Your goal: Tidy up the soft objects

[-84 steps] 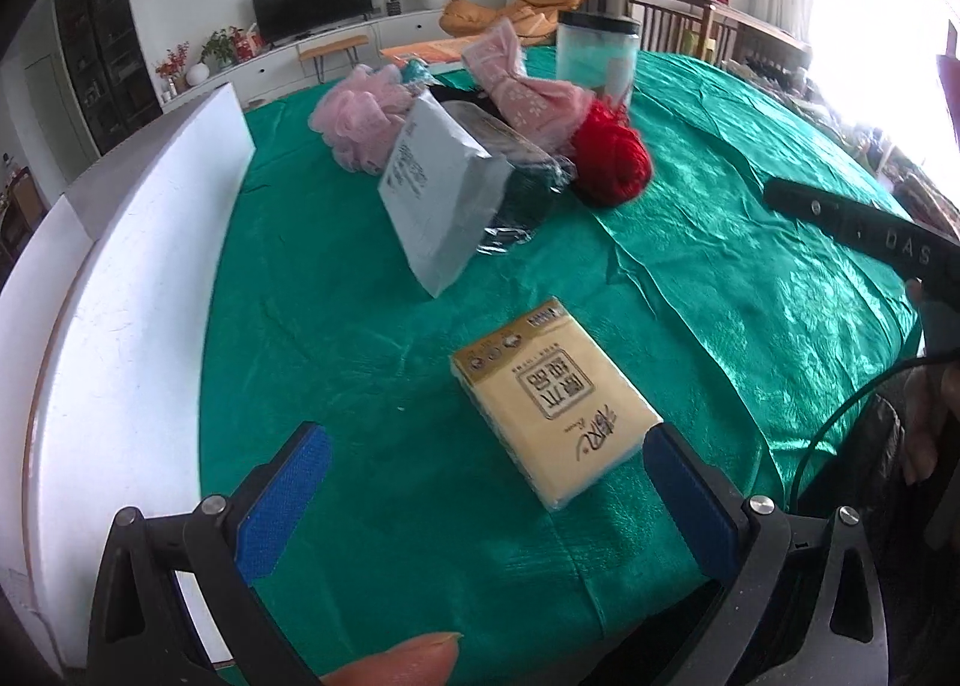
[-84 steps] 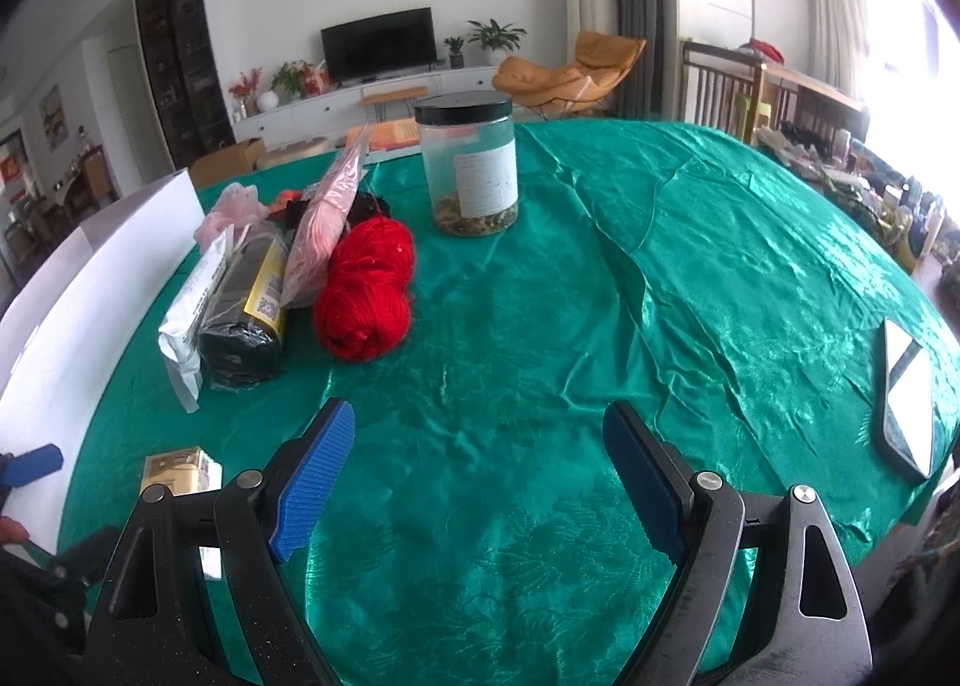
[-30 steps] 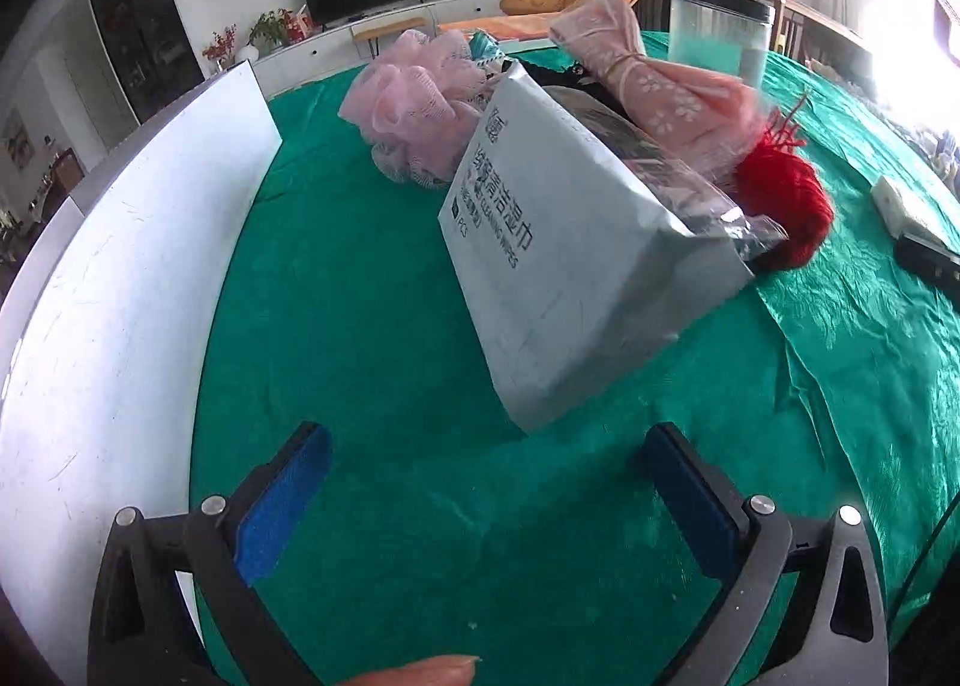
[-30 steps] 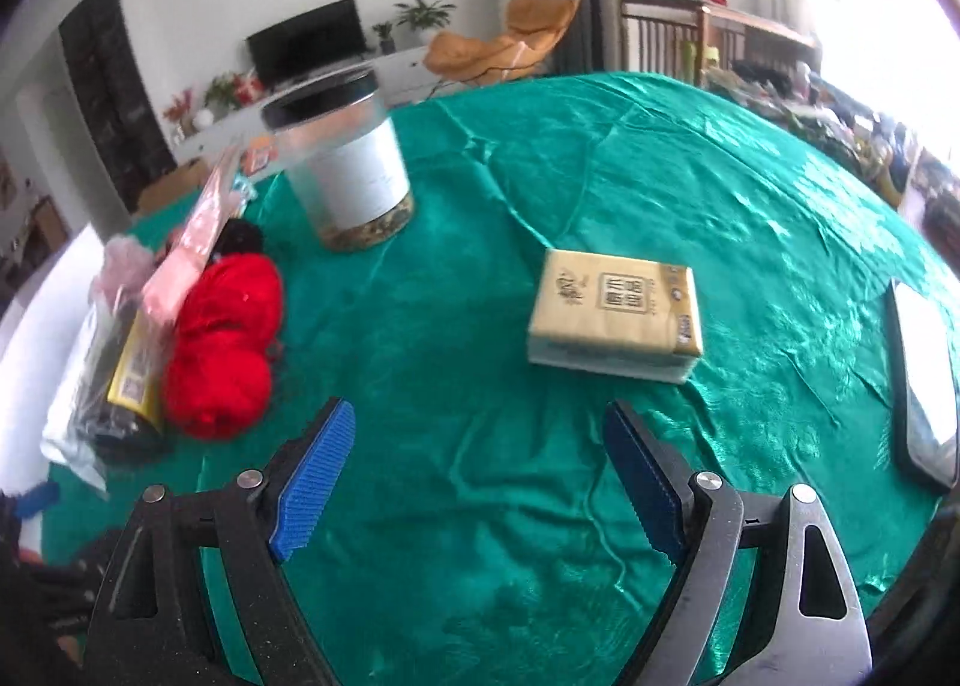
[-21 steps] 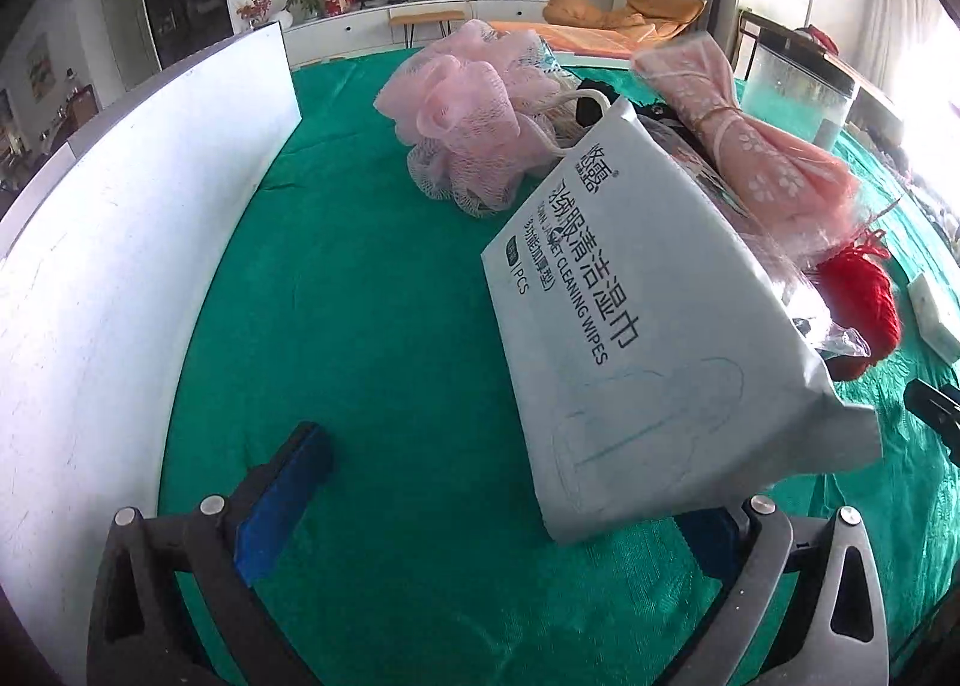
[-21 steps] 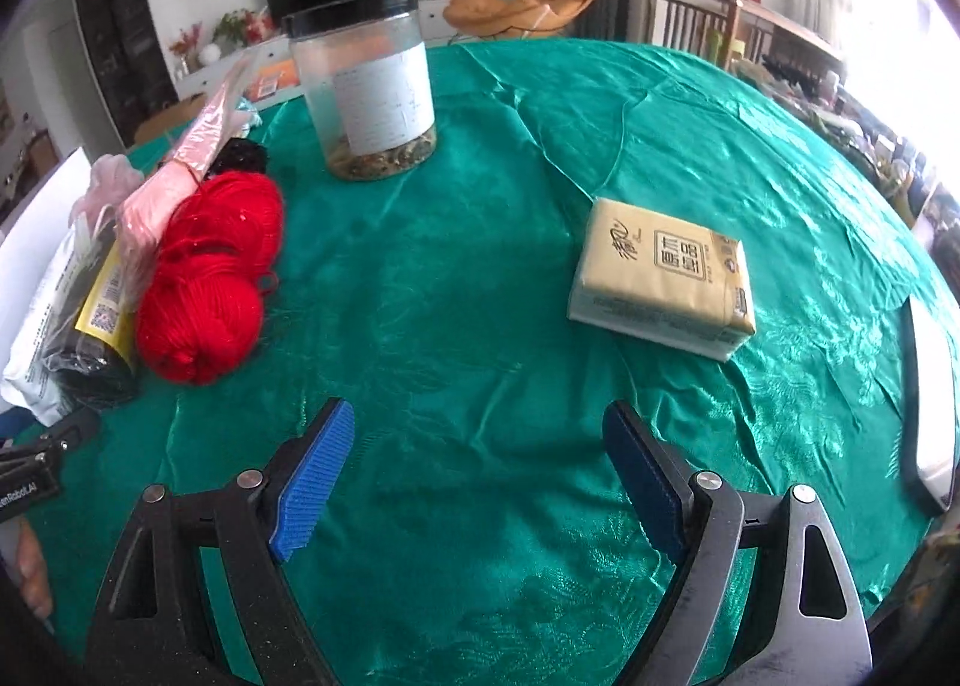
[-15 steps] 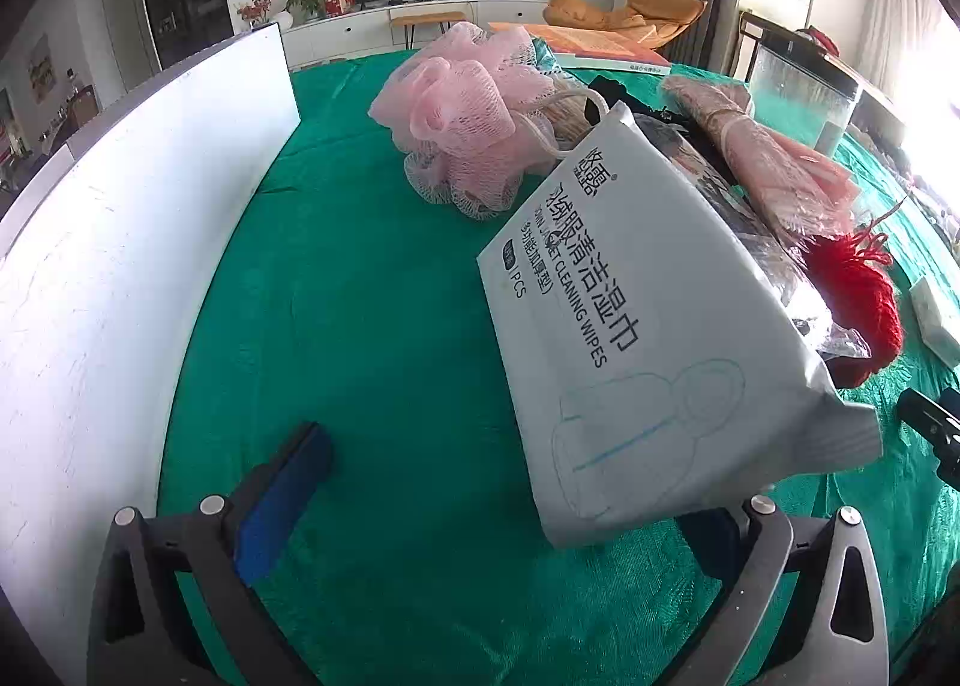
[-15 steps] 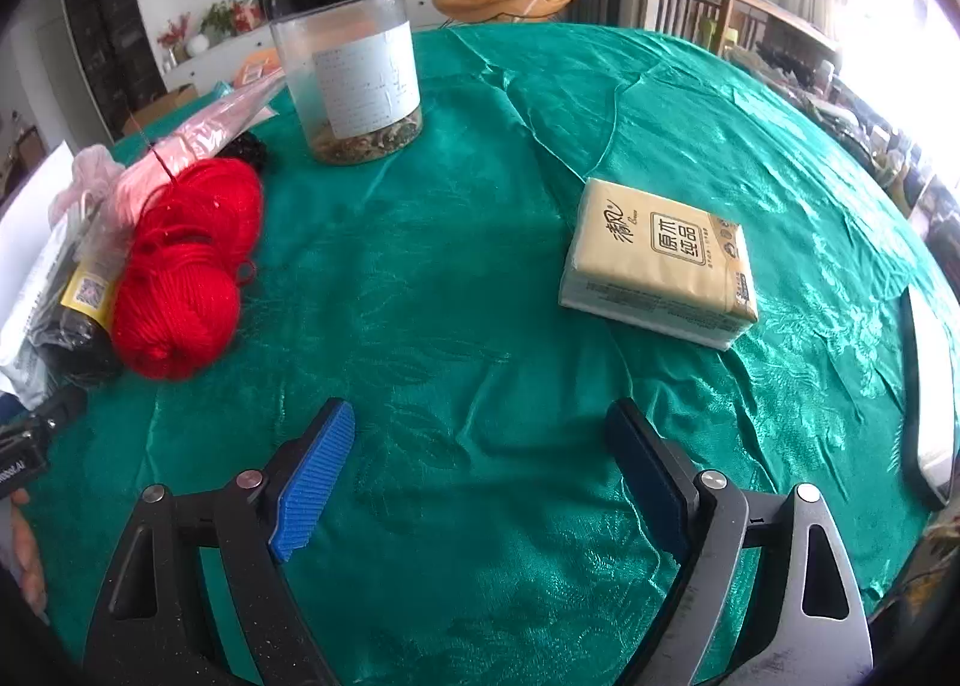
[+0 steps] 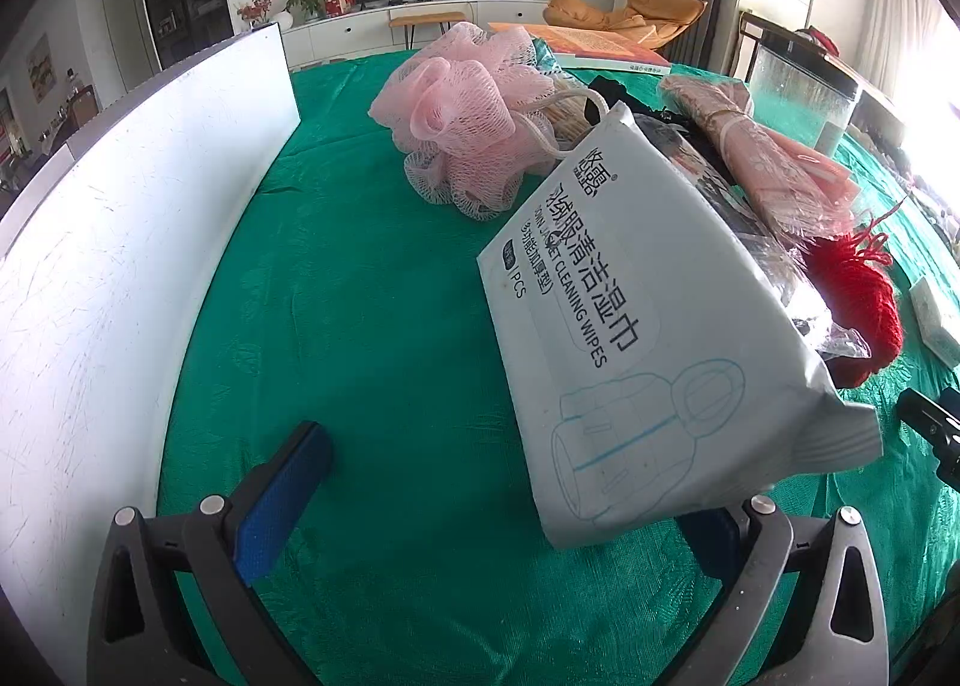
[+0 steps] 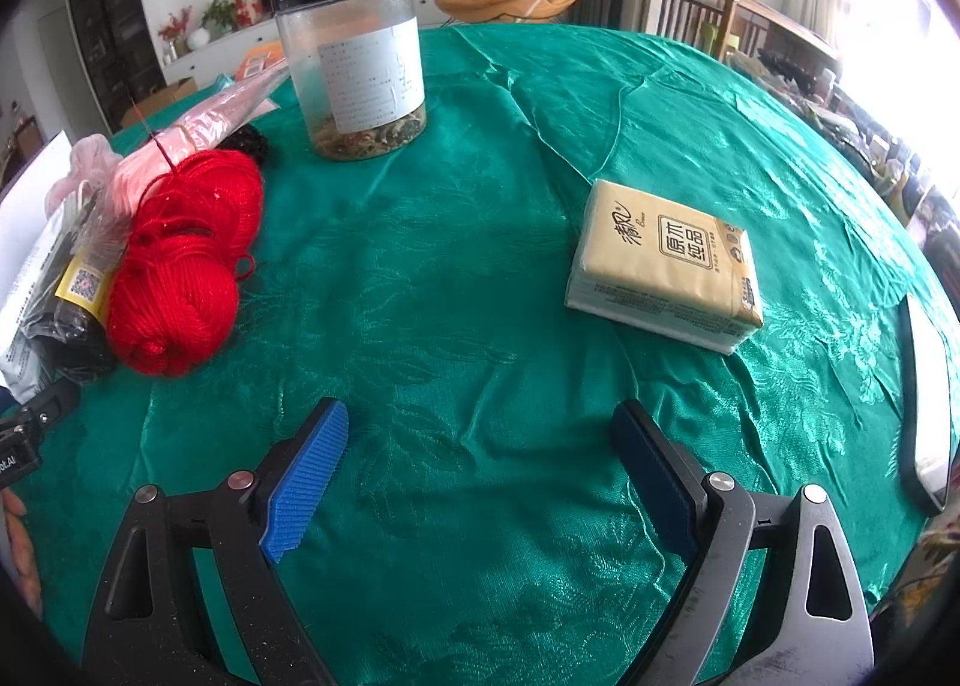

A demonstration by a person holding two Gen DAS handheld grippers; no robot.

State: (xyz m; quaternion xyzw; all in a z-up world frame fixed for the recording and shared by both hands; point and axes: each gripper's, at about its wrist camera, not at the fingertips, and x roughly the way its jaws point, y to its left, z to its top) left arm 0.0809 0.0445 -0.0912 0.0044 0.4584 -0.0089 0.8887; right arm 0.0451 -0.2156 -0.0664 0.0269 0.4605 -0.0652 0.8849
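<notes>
Green satin cloth covers the table (image 10: 690,104). The right claw (image 10: 480,470) is opening wide, nothing between its jaws; beyond lie the yellow tissue pack (image 10: 666,272), red yarn ball (image 10: 180,266) and clear plastic jar (image 10: 354,68). The left claw (image 9: 498,500) stands open, with the grey wipes pouch (image 9: 648,338) overlapping its right finger.

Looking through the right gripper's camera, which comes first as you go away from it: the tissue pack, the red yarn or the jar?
From the right gripper, whose jaws are opening with nothing between them:
1 and 2. Tissue pack, ahead to the right, and red yarn, ahead to the left: too close to call.
3. Jar, farthest, up the table at centre-left, behind the yarn.
</notes>
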